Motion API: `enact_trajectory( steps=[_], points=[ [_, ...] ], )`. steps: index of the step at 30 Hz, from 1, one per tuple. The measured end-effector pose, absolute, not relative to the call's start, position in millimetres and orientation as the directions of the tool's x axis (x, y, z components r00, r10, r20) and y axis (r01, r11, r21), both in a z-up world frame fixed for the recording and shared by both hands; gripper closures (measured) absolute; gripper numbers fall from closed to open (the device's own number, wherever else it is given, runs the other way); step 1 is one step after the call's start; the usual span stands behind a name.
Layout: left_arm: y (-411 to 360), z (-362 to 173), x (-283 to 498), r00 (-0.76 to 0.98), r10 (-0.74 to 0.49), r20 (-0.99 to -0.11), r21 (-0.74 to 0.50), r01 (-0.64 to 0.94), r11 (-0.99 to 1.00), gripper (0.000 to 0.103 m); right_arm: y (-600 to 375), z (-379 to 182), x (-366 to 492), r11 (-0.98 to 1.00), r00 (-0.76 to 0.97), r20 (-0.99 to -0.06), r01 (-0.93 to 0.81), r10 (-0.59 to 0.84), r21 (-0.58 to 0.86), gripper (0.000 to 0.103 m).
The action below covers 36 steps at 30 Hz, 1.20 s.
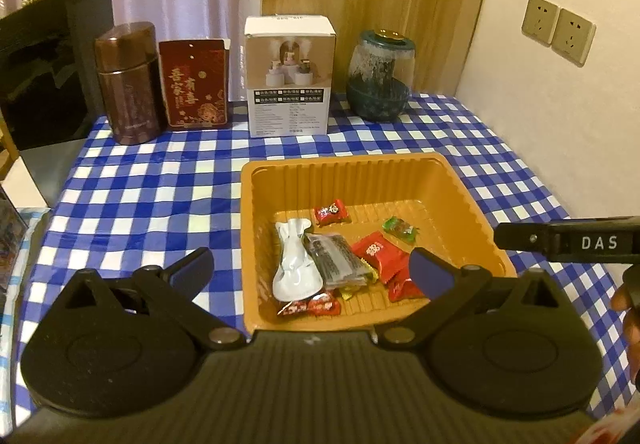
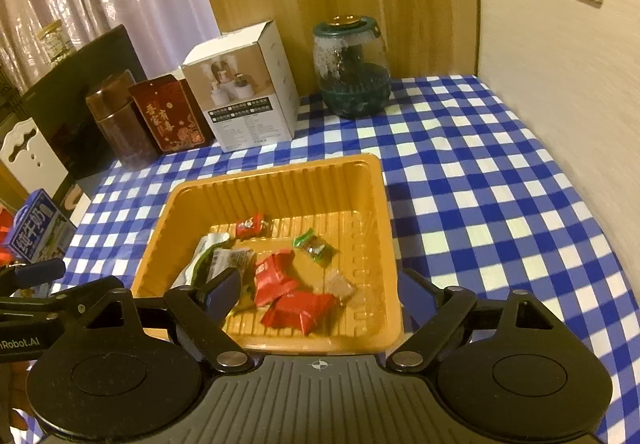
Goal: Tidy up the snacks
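An orange plastic tray sits on the blue-and-white checked tablecloth and holds several wrapped snacks. Among them are a white pouch, a dark packet, red packets, a small red candy and a green candy. My left gripper hangs open above the tray's near left part, with nothing pressed between its pads. My right gripper is open above the near edge, empty too.
Along the back stand a brown tin, a red box, a white carton and a green glass jar. A wall with sockets borders the right. A milk carton lies at the left edge.
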<state>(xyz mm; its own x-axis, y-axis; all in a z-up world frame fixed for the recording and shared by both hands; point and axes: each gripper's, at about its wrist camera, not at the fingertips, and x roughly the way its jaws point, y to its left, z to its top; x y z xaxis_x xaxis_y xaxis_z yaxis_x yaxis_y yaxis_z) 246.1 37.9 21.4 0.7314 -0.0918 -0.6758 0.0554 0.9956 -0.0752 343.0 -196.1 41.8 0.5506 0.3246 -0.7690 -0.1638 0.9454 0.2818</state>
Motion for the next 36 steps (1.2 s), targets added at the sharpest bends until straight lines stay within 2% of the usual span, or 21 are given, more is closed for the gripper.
enact_trajectory(
  steps=[26,36],
  points=[
    [31,61,95,0.74,-0.031,-0.672,-0.112,-0.06,0.992,0.0,-211,111,200,0.937,0.587,-0.73,-0.211,0.349,0.279,0.018],
    [27,72,49,0.741,-0.031,-0.671,-0.116,-0.064,0.991,0.0,-209,119,146,0.937,0.586,-0.73,-0.224,0.35,0.27,0.018]
  ],
)
